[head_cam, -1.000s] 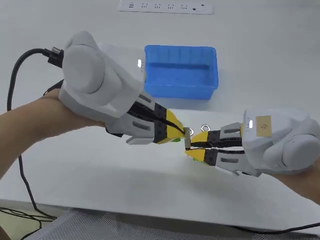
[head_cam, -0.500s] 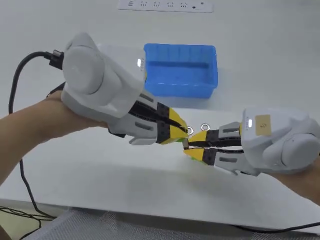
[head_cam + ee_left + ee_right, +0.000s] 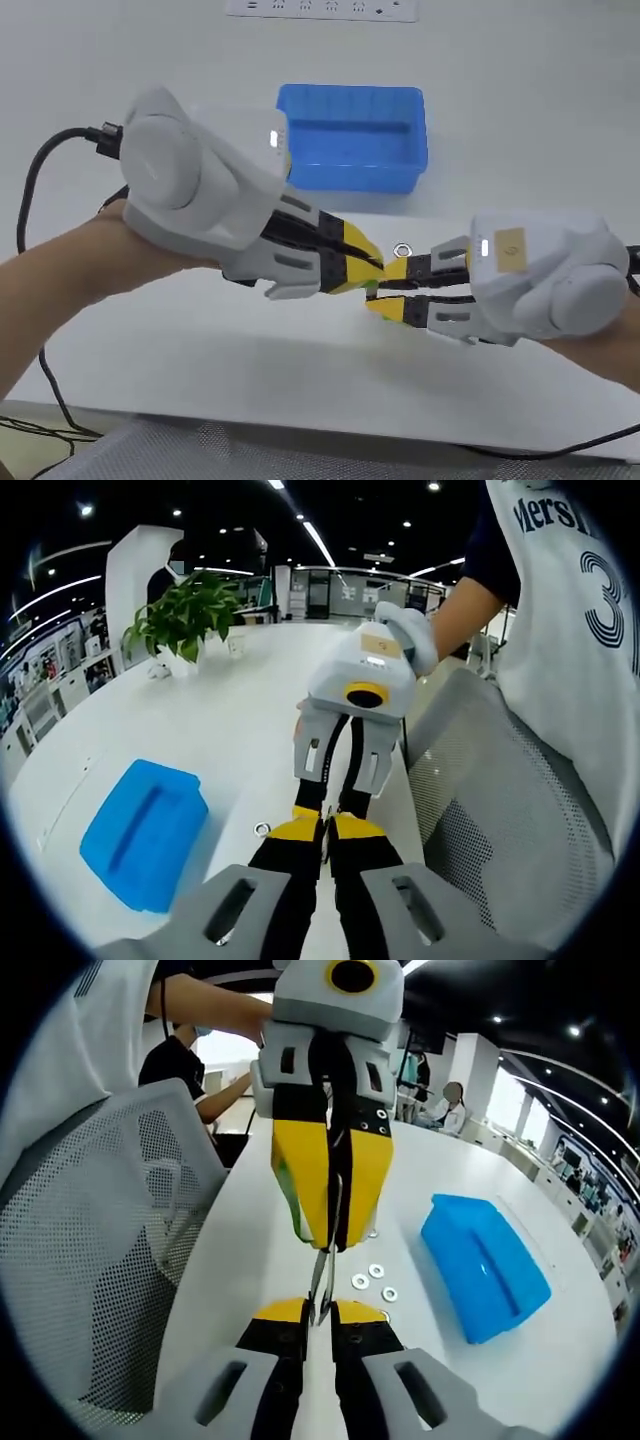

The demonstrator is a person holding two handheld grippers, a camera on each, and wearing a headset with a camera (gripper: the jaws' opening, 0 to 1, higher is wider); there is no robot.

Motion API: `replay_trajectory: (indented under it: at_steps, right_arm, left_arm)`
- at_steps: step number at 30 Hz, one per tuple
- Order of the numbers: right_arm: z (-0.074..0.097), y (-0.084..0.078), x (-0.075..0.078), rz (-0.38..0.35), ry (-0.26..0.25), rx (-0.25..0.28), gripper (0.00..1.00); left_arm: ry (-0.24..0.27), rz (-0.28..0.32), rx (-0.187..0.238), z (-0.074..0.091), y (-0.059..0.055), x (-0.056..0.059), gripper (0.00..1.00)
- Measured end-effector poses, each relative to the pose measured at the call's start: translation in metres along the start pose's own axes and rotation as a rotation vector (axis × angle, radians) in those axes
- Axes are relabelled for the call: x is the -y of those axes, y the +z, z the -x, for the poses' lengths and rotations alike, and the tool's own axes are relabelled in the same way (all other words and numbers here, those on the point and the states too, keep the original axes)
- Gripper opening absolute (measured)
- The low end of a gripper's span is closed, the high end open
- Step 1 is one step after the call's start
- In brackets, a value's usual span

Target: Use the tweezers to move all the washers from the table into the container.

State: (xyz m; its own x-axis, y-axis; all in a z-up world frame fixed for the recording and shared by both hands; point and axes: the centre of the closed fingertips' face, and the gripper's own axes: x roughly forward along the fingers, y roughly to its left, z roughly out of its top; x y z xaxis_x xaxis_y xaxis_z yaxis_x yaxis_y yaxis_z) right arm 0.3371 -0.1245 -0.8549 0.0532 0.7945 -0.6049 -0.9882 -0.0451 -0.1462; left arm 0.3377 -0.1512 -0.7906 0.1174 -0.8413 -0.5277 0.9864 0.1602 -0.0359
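From the head view: left gripper (image 3: pixel 374 266) and right gripper (image 3: pixel 380 296) tip to tip above the white table (image 3: pixel 200 350), jaw gaps too hidden at that angle to judge. One washer (image 3: pixel 402 250) flat on the table just behind the tips, apart from them. Blue container (image 3: pixel 350 140) farther back, upright, well apart from the washer. From the left gripper view: own jaws narrow, yellow tips nearly together, aimed straight at the right gripper (image 3: pixel 335 798), nose to nose. Washer (image 3: pixel 262 829) on the table left of the tips, container (image 3: pixel 145 830) beyond it, lower left. Mesh chair (image 3: pixel 500 810) on the right, a person's printed shirt (image 3: pixel 560 630) above it, potted plant (image 3: pixel 185 615) far off. From the right gripper view: tweezers (image 3: pixel 322 1275) pinched between the left gripper's (image 3: pixel 330 1240) yellow jaws, running down the view into the right gripper's own narrow jaws, closed on the lower end. Three washers (image 3: pixel 377 1271) loose on the table just right of the tweezers, near one another, between the tips and the container (image 3: pixel 485 1265).
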Motion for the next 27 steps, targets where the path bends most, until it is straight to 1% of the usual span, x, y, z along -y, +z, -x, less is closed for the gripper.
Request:
replay_trajectory:
  at_steps: [6, 12, 14, 15, 16, 20, 27]
  right_arm:
    - [0.001, -0.002, 0.000, 0.008, 0.012, -0.014, 0.10]
    - [-0.001, -0.003, 0.000, 0.035, 0.024, -0.031, 0.11]
    - [-0.001, -0.003, 0.000, 0.037, 0.025, -0.031, 0.11]
    - [-0.002, -0.003, 0.000, 0.037, 0.026, -0.031, 0.11]
    - [-0.002, -0.003, -0.001, 0.034, 0.028, -0.030, 0.10]
    - [-0.003, -0.004, -0.002, 0.037, 0.026, -0.039, 0.10]
    - [-0.003, -0.003, -0.001, 0.033, 0.026, -0.036, 0.10]
  left_arm:
    - [-0.001, 0.004, 0.017, -0.004, 0.002, 0.002, 0.07]
    - [0.006, 0.020, 0.038, -0.005, -0.002, 0.001, 0.07]
    - [0.009, 0.012, 0.024, -0.007, -0.007, 0.001, 0.08]
    - [0.004, 0.005, 0.005, -0.008, -0.012, 0.001, 0.08]
    - [0.001, 0.003, 0.002, -0.009, -0.013, 0.002, 0.09]
    - [0.001, 0.012, 0.009, -0.008, -0.013, 0.002, 0.09]
    - [0.004, 0.009, -0.003, -0.005, -0.013, 0.001, 0.09]
